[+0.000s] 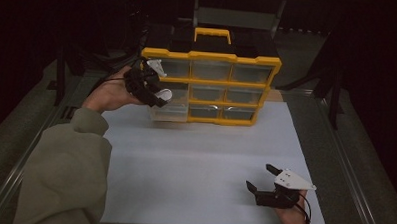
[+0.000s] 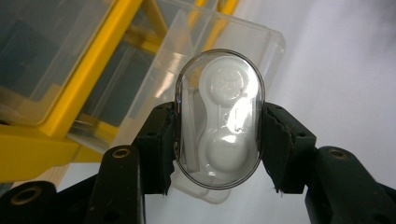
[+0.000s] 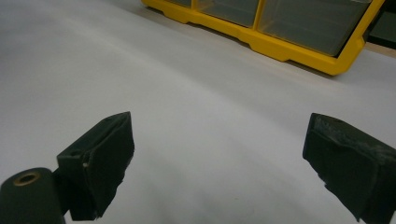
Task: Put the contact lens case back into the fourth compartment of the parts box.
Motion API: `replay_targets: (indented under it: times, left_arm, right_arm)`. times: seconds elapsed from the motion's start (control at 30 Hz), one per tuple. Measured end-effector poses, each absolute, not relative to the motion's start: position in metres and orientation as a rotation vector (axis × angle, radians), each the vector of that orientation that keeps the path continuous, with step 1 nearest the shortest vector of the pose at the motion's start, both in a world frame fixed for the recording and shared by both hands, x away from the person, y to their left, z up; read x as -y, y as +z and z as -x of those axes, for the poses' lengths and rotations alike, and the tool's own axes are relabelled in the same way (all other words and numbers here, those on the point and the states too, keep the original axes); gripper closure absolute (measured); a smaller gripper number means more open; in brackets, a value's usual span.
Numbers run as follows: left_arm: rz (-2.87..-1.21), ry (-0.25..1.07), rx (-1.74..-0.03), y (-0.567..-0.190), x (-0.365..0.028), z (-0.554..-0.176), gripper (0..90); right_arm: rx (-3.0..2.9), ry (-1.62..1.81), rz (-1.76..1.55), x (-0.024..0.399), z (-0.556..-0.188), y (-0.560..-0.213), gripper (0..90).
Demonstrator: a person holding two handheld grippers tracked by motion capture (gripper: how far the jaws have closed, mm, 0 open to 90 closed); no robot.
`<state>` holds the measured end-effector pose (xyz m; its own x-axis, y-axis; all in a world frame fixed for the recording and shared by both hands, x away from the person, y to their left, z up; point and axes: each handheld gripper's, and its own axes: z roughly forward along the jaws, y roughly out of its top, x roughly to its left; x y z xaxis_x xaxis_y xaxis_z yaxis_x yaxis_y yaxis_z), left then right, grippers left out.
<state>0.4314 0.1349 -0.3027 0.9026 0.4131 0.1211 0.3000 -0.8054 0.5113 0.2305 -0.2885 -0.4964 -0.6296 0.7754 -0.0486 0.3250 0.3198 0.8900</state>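
Note:
My left gripper point(image 2: 217, 140) is shut on a clear oval case point(image 2: 219, 119) with a white two-cup insert; both pads press its sides. In the high view that gripper point(image 1: 157, 93) holds the case point(image 1: 163, 94) above a clear drawer point(image 1: 171, 108) pulled out of the bottom left slot of the yellow drawer cabinet point(image 1: 211, 56). The same open drawer point(image 2: 196, 56) lies right behind the case in the left gripper view. Near the front right of the white mat, my right gripper point(image 1: 261, 177) stands open and holds nothing; its jaws are wide apart over bare mat point(image 3: 187, 116).
The cabinet has three rows of clear drawers and a yellow carry handle point(image 1: 212, 34) on top. It stands at the back of the white mat point(image 1: 199, 162), and its lower edge point(image 3: 280, 46) appears in the right gripper view. Dark metal rails flank the table.

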Motion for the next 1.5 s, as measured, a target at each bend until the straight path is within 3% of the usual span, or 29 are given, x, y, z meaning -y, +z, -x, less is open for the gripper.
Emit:
replay_targets:
  times: [1.23,1.33,1.37,1.43,1.5]
  left_arm:
    - [-2.6,0.329,-0.705,-0.318,-0.125,-0.452,47.1]
    - [-2.568,0.339,-0.723,-0.317,-0.125,-0.452,40.6]
    - [-2.56,0.342,-0.725,-0.317,-0.125,-0.451,29.9]
    - [-2.535,0.362,-0.728,-0.315,-0.125,-0.45,16.9]
    - [-2.514,0.365,-0.732,-0.313,-0.128,-0.449,11.6]
  right_arm:
    - [-2.12,1.265,-0.973,0.288,-0.23,-0.496,8.1]
    - [-2.119,1.265,-0.974,0.288,-0.23,-0.496,8.2]
    - [-2.119,1.265,-0.974,0.288,-0.23,-0.496,8.1]
    - [-2.119,1.264,-0.973,0.288,-0.23,-0.496,8.1]
    - [-2.118,1.264,-0.975,0.288,-0.23,-0.496,8.1]
